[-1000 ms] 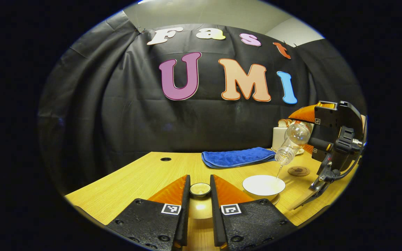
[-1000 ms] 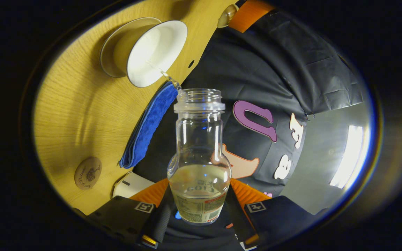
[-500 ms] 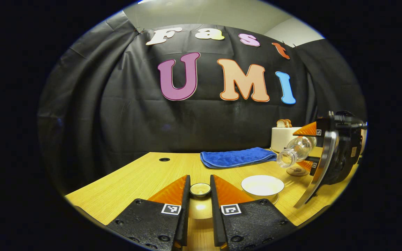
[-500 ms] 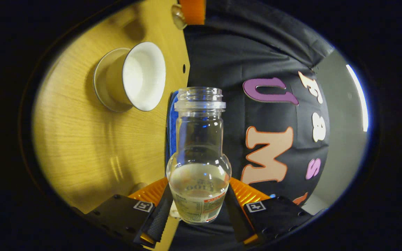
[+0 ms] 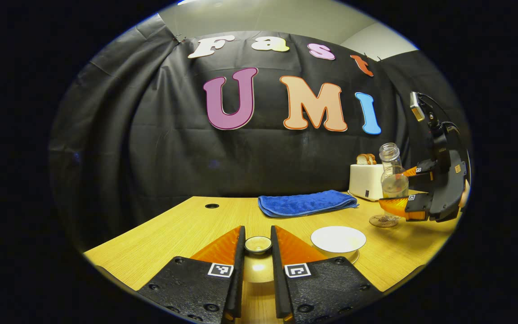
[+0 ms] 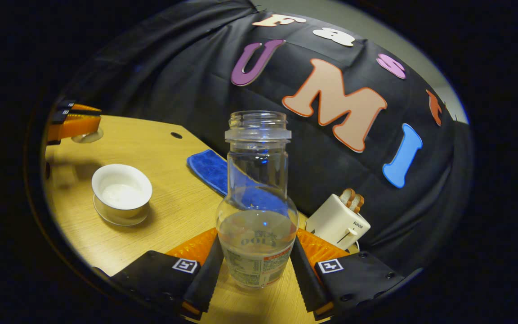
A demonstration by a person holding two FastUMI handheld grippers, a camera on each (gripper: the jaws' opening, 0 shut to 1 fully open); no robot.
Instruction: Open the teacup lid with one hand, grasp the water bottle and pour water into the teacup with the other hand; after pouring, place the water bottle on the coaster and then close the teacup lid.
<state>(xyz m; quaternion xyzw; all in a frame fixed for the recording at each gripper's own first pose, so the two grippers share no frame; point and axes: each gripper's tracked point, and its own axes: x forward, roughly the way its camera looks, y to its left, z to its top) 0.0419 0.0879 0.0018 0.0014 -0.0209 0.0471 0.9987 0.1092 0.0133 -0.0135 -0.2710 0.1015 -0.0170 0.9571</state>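
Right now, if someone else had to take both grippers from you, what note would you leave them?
Left gripper: shut on the teacup lid, held off the cup.
Right gripper: shut on the water bottle, upright, just over the coaster.
Teacup: open on its saucer, holding water.
Done: lid off, water poured.
Left: set the bottle on the coaster, let go, put the lid back.

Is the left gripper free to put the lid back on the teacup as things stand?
Probably yes: the left gripper holds the lid, the teacup sits uncovered nearby, and the bottle is off by the coaster.
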